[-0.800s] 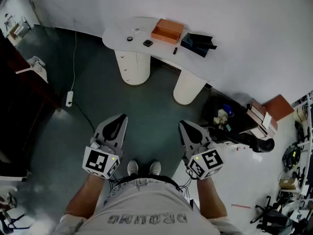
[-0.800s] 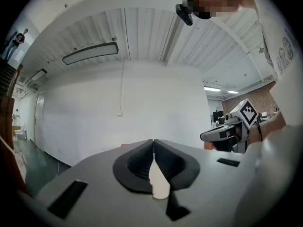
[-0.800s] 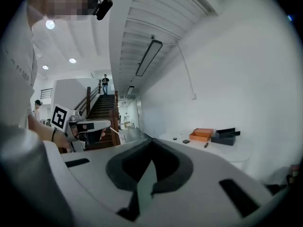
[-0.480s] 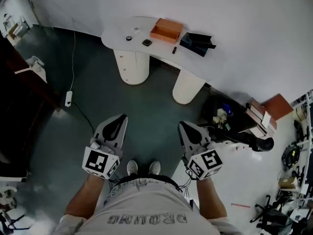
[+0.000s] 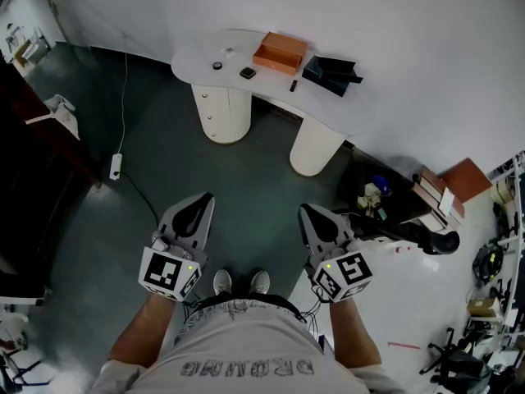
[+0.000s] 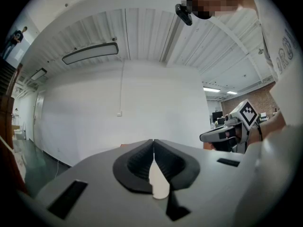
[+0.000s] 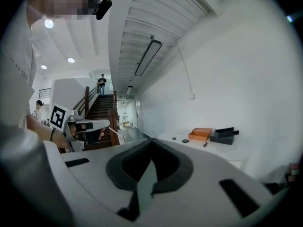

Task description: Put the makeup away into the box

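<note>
Dark teal floor point(image 5: 246, 179) spreads out below, plain white wall point(image 5: 410, 31) behind it. Against that wall, a curved white table point(image 5: 194, 59) on two round pedestals point(image 5: 226, 113). A power strip point(image 5: 116, 165) lies on the floor, cable trailing. Overhead, a ribbed white ceiling point(image 6: 142, 27) with one long light fitting point(image 6: 90, 54). Off to the side, a dark staircase point(image 7: 100, 109).
</note>
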A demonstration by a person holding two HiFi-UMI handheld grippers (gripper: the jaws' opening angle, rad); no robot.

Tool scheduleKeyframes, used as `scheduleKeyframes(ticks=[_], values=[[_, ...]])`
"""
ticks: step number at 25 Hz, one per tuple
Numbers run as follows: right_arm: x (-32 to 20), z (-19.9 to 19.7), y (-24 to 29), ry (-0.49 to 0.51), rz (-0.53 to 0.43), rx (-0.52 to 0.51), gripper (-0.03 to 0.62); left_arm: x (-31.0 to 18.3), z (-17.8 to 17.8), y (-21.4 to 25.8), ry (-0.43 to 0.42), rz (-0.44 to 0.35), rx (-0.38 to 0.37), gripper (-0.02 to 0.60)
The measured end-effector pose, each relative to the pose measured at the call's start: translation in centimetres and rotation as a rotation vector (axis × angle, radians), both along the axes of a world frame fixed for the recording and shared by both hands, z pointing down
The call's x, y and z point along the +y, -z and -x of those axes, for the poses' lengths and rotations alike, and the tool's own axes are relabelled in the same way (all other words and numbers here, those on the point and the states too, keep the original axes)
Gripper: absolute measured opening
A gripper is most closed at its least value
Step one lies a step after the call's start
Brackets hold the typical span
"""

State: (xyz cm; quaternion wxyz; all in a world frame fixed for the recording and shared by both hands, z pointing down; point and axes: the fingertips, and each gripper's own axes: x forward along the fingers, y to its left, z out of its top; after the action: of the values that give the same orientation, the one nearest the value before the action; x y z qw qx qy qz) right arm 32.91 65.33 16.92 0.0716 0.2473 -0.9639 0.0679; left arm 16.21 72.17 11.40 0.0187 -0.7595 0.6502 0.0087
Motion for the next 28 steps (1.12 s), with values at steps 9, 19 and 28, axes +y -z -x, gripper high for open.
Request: scheduleKeyframes(ticks=[9,19,28], values=[[0.5,-0.1,0.5,0.001,-0.022,0.006,0.008,0.4,-0.5,0.2,-0.002,-0.002,-0.004,0.028],[0.9,-0.7,0.7,-0.003,-0.041,0.006,0.03,0.7,-0.9,0.1,0.01,-0.002,-0.012,0.031],[0.9,-0.8,0.3,0.01,-0.037,0.009,0.097,0.6,-1.3,-0.4,0.008,0.012,-0.007,0.077]])
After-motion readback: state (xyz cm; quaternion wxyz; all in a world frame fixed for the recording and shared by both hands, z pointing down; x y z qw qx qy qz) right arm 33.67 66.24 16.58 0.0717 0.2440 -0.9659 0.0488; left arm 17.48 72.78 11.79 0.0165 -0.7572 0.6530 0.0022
